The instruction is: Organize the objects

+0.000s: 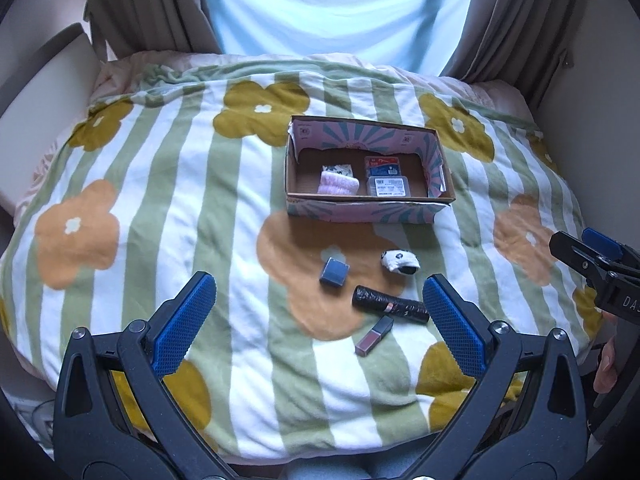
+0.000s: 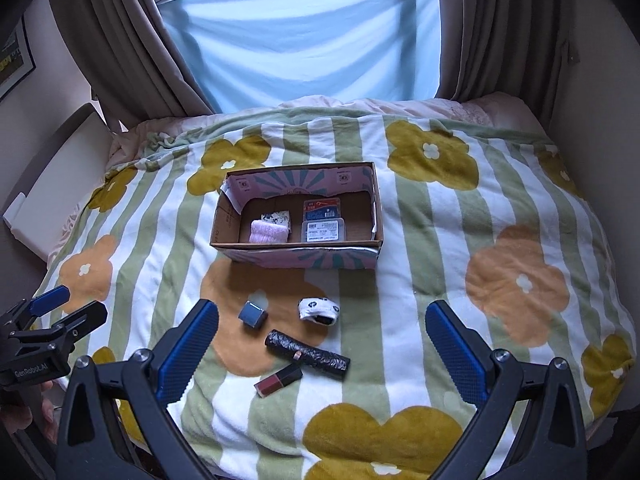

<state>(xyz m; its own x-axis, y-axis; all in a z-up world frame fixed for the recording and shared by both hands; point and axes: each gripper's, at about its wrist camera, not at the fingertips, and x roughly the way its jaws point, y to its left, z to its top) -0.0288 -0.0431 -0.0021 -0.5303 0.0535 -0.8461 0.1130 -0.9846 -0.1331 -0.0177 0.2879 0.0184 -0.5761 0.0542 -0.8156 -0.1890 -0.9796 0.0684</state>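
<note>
Your left gripper and right gripper hang with blue-padded jaws spread wide and empty above the green-striped, flower-print fleece blanket. Ahead sits the open pink-and-teal patterned cardboard box, holding a rolled pink sock and two clear plastic cases. Near the box's front, on the blanket, lie a small blue square case, a white-and-black sock bundle, a black wrapped cylinder and a dark-red lip gloss tube.
</note>
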